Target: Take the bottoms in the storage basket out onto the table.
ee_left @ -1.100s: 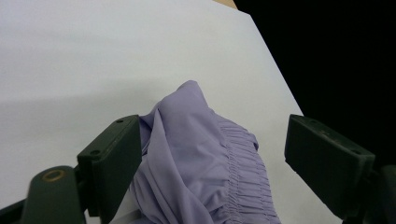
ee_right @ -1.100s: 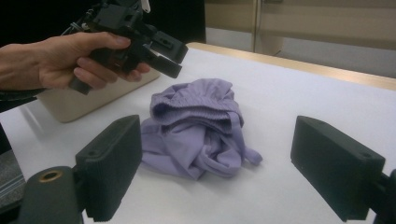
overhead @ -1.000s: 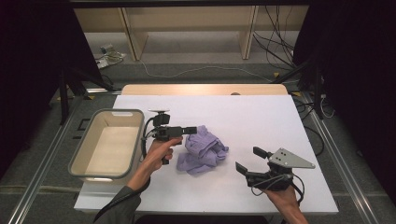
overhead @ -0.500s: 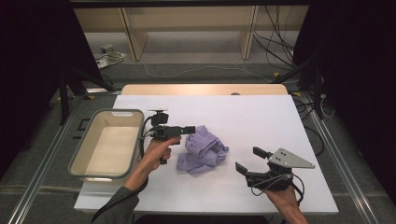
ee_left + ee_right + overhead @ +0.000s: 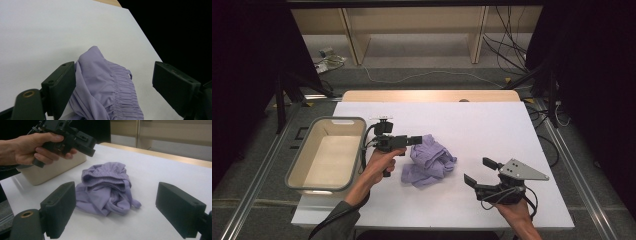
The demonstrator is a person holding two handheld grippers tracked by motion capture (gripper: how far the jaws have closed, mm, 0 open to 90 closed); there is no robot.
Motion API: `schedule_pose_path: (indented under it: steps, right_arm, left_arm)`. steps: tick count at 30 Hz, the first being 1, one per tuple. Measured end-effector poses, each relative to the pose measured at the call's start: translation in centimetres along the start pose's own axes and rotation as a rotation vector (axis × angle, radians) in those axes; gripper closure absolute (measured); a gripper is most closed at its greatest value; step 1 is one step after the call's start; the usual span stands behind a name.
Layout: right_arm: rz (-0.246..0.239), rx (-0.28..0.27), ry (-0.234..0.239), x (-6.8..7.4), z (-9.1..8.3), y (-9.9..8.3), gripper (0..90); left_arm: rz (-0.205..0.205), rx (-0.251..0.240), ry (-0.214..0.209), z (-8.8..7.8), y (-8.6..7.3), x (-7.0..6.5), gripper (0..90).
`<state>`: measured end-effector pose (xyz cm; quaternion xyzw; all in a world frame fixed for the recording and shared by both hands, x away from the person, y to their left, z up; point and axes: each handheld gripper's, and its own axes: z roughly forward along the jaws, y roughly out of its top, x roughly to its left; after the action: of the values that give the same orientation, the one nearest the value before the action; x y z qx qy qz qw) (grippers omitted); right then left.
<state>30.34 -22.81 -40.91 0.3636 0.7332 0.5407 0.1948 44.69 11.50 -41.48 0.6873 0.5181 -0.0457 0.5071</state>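
At the far left of the high view we see the bin [image 5: 328,160], its near end hanging off the table [image 5: 512,130] edge, well left of the cloth [image 5: 428,161]. Just right of the bin, our left hand [image 5: 379,162] comes up from the bottom edge with the forearm angled toward the cloth. It grips the left gripper [image 5: 416,140] by its handle, fingers wrapped round, the body held level above the table and pointing right, so the tips sit over the cloth's upper left edge. In the left gripper view, its 2 jaws stand apart, nothing pinched. The cloth bulges up between them, its gathered waistband [image 5: 122,85] in the middle, 1 fold lying against the left jaw; we cannot tell whether it presses there.

The cloth is a crumpled lilac heap lying on the table, near its middle.

Right of the cloth and nearer to us, our right hand [image 5: 512,212] holds the right gripper [image 5: 479,172] low over the table, wrist bent, pointing left and away toward the cloth. Its 2 jaws are wide apart and empty, well short of the cloth.
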Motion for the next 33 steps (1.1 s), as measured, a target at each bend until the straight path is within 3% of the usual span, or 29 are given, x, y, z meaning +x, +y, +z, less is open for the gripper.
schedule_pose_path:
  steps: [33]
  right_arm:
    - [-0.003,0.003,0.007,0.1,0.0,0.0,17.5]
  left_arm:
    - [0.079,-0.042,-0.017,-1.5,-0.4,-1.3,18.5]
